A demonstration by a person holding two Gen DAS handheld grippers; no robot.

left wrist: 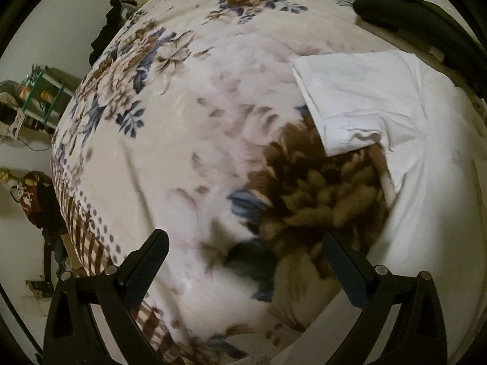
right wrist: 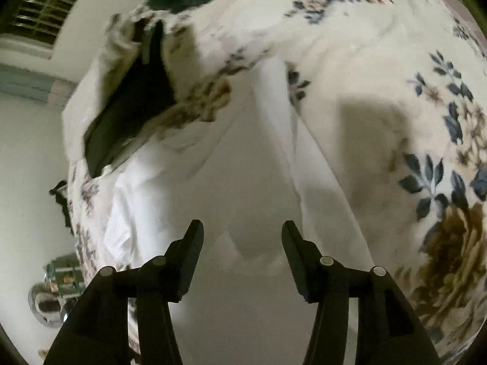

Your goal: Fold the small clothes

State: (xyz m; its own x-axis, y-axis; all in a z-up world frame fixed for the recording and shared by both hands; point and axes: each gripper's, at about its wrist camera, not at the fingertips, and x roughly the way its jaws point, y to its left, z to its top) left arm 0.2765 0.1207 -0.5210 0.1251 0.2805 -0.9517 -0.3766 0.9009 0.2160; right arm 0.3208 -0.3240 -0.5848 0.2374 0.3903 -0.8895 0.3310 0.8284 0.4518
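Note:
A white garment (left wrist: 371, 100) lies on a floral blanket (left wrist: 170, 140) on a bed, at the right of the left wrist view, with one sleeve folded in. My left gripper (left wrist: 245, 257) is open and empty above the blanket, to the left of the garment. In the right wrist view the same white garment (right wrist: 243, 167) spreads out just ahead of my right gripper (right wrist: 242, 232), which is open and empty, hovering close over the cloth.
Dark green clothing (left wrist: 411, 15) lies at the far right of the bed. A dark item (right wrist: 134, 103) rests on the blanket beyond the garment. A shelf (left wrist: 36, 91) and bags (left wrist: 33, 200) stand on the floor left of the bed.

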